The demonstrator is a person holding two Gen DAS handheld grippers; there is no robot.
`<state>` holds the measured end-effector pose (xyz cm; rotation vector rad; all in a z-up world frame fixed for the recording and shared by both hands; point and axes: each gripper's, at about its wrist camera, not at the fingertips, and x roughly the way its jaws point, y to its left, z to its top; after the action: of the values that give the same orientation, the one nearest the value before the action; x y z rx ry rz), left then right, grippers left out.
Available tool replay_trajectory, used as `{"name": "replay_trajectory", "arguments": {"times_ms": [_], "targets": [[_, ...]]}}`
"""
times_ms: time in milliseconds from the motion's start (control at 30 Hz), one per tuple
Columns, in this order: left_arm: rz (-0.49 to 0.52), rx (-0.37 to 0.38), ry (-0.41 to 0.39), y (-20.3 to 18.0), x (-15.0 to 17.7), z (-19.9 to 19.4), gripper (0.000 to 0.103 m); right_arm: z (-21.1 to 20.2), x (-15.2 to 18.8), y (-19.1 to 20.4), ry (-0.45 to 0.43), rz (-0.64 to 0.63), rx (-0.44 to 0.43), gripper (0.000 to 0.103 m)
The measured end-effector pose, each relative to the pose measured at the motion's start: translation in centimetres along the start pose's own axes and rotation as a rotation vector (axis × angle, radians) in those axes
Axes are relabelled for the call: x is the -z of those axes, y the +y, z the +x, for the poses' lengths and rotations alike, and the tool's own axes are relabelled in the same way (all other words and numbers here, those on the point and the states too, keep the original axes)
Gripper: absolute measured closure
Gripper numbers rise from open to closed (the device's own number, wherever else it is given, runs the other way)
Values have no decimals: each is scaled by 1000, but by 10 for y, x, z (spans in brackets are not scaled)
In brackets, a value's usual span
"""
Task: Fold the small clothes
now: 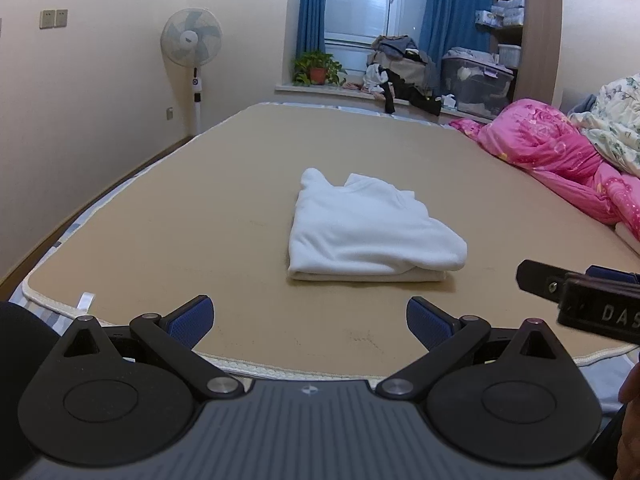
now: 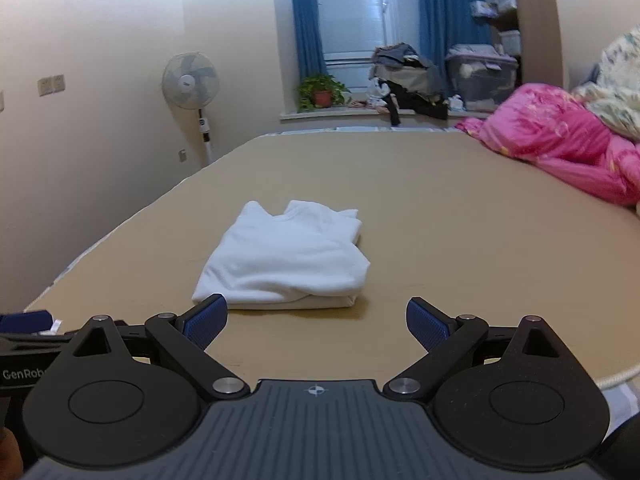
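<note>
A small white garment [image 1: 368, 232] lies folded into a compact rectangle on the tan mat [image 1: 180, 220] covering the bed. It also shows in the right wrist view [image 2: 286, 260]. My left gripper [image 1: 309, 322] is open and empty, hovering near the mat's front edge, short of the garment. My right gripper [image 2: 316, 322] is open and empty, just in front of the garment's near edge. The right gripper's side shows at the right of the left wrist view [image 1: 580, 296].
A pink quilt [image 1: 560, 152] and a floral blanket [image 1: 616, 132] are piled along the bed's right side. A standing fan [image 1: 192, 44] is by the left wall. The windowsill holds a potted plant [image 1: 318, 68], clothes and a storage bin [image 1: 476, 80].
</note>
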<state>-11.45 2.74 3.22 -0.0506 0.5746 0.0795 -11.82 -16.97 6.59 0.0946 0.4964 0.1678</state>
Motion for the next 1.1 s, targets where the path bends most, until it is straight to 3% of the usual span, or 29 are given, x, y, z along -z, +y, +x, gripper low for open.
{"name": "replay_trajectory", "arguments": {"times_ms": [433, 1100], "targets": [[42, -8, -20, -2, 1, -1, 0, 4, 3, 9, 20, -73, -5, 7], [60, 20, -34, -2, 1, -2, 0, 5, 4, 11, 17, -75, 10, 7]]}}
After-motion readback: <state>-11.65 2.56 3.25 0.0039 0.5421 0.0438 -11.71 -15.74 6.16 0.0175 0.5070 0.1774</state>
